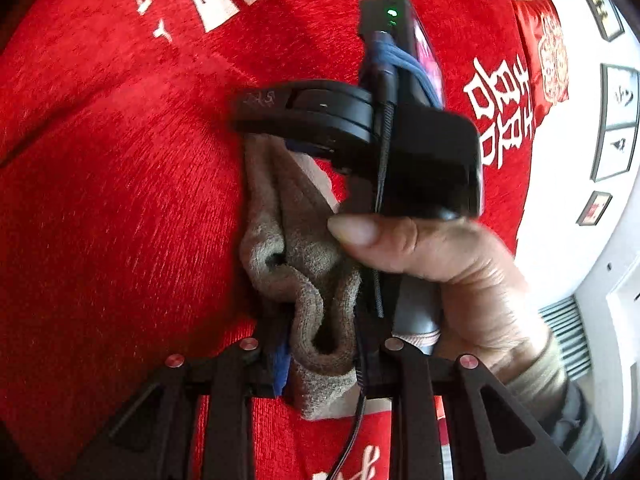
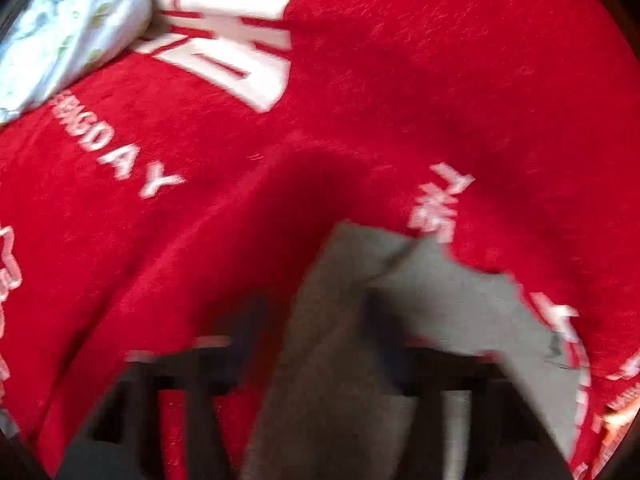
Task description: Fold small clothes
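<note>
Left tongs (image 1: 320, 364): clamped on grey-brown knitted sock (image 1: 288, 240).
Right tongs (image 2: 352, 360): clamped on sock's 12 o'clock end (blurred).
Advice: fold slowly, keeping edges aligned.

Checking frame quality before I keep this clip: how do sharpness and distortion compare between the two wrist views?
Left wrist: sharp, grey sock and hand crisp, strong fisheye bending at the edges. Right wrist: heavy motion blur, grey cloth and red blanket lettering smeared.

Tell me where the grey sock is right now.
In the left wrist view the grey sock hangs bunched at centre between the left gripper fingers, over the red blanket, just left of the hand holding the right gripper.
</note>
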`<state>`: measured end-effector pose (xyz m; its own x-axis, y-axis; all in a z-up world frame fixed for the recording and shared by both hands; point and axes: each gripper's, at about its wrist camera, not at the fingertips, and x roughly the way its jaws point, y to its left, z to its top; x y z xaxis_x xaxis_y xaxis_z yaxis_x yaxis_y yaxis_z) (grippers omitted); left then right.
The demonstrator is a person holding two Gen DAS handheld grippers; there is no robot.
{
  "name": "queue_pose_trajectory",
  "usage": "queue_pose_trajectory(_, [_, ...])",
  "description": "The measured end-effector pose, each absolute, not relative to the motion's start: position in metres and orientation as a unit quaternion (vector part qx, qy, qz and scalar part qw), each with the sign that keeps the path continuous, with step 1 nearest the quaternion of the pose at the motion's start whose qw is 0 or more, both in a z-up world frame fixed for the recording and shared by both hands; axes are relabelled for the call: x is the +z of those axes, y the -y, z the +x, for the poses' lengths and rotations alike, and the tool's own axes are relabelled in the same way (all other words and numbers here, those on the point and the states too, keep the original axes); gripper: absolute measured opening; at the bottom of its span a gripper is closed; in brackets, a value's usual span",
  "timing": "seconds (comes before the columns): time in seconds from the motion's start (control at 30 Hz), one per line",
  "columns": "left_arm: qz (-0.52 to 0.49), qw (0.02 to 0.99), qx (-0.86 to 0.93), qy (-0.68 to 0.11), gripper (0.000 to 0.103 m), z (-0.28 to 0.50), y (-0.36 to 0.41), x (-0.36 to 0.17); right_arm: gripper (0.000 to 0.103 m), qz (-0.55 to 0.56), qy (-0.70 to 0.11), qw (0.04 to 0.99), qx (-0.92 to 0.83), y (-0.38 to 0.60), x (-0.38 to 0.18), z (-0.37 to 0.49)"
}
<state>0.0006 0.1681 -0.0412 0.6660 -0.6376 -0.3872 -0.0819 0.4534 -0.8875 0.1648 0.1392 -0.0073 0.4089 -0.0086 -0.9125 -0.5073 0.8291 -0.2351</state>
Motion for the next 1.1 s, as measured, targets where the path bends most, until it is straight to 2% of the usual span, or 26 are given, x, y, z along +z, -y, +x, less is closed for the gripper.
queue_pose_trajectory(0.17, [-0.442, 0.798, -0.172, -0.371, 0.018, 0.003, -0.155, -0.026, 0.017, -0.169, -0.524, 0.812, 0.193, -0.108, 0.008, 0.166])
queue_pose_trajectory(0.73, [-0.397, 0.836, -0.204, -0.32, 0.016, -0.006, -0.132, 0.021, 0.016, 0.038, -0.482, 0.836, 0.261, -0.027, 0.065, 0.176])
queue_pose_trajectory(1.1, [-0.328, 0.859, -0.193, -0.343, 0.016, -0.008, -0.078, 0.052, 0.015, 0.108, -0.464, 0.835, 0.276, 0.037, 0.091, 0.173])
